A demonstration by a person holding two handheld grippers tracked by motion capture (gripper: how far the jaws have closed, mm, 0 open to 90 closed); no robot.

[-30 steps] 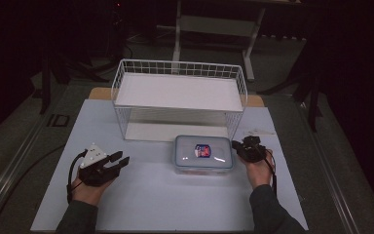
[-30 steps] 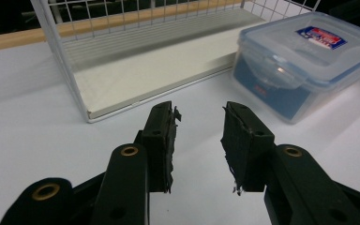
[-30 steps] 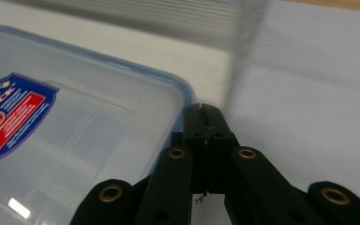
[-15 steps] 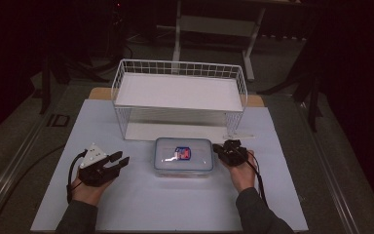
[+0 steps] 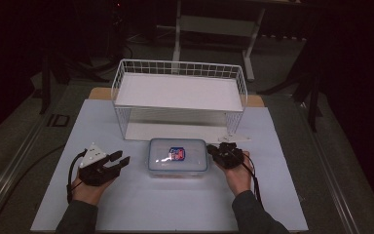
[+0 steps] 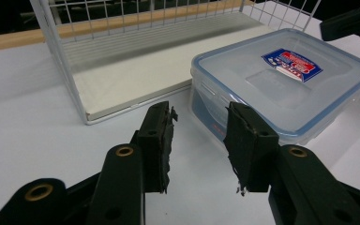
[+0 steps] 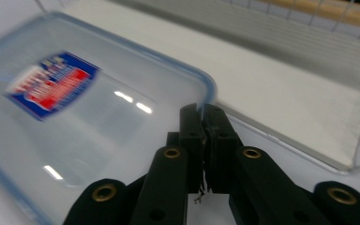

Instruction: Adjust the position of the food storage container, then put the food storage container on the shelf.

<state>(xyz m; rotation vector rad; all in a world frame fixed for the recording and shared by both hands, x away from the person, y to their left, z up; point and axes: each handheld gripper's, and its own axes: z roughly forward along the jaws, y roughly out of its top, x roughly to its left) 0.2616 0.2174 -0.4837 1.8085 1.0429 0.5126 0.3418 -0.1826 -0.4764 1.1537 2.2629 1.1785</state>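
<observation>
1. Shoved leftward across the white tabletop (image 5: 282, 195), the lidded plastic box (image 5: 177, 157) now sits centred in front of the wire rack (image 5: 180, 92), no longer off to the right.
2. That shift likely brings it within both hands' reach.
3. Right claw (image 5: 217, 152), pinched together on the box's right rim, has just begun easing apart.
4. Left claw (image 5: 120, 160) stands parted and empty, its jaws just widening, the box just beside its tips.

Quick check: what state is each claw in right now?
Left claw: open, nothing between its jaws, which have just been opening.
Right claw: shut at the clear plastic lidded container's corner; grip unclear.
</observation>
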